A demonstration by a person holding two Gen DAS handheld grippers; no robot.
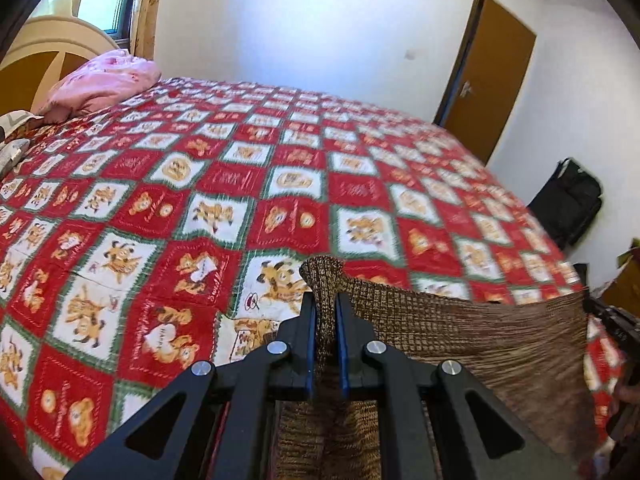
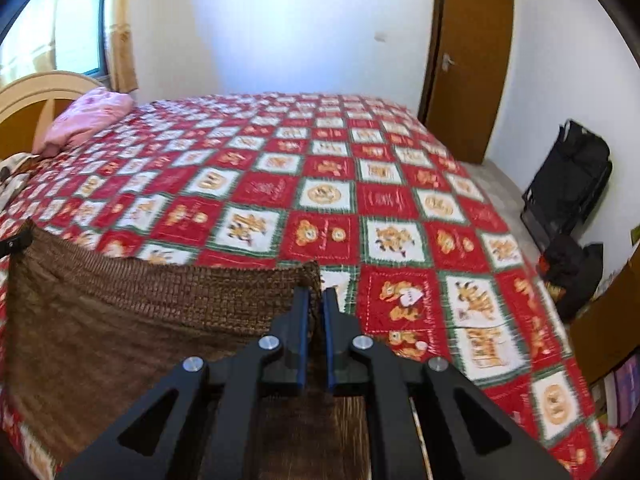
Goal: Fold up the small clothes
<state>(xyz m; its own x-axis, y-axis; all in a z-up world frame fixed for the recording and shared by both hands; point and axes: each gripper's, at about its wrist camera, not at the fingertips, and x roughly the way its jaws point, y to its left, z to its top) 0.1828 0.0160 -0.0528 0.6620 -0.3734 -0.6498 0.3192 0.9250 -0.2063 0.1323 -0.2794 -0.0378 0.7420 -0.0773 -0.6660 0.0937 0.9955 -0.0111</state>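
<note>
Brown cloth (image 1: 460,332) stretched above bed (image 1: 240,184); my left gripper (image 1: 325,312) and right gripper (image 2: 316,308) jaws each pinch a corner, apparently taut.

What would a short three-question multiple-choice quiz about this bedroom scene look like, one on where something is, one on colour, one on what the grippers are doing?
1. Where does the pink pillow lie?
A. at the headboard end of the bed
B. on the floor by the door
C. on the black bag

2. What colour is the cloth being handled?
A. blue
B. brown
C. white

3. How is the cloth held?
A. lying loose on the bed
B. by one gripper only
C. pinched by both grippers, stretched between them

Answers:
1 A, the pink pillow sits beside the headboard.
2 B, the cloth is a brown weave.
3 C, the left gripper and right gripper each clamp an upper corner.
</note>
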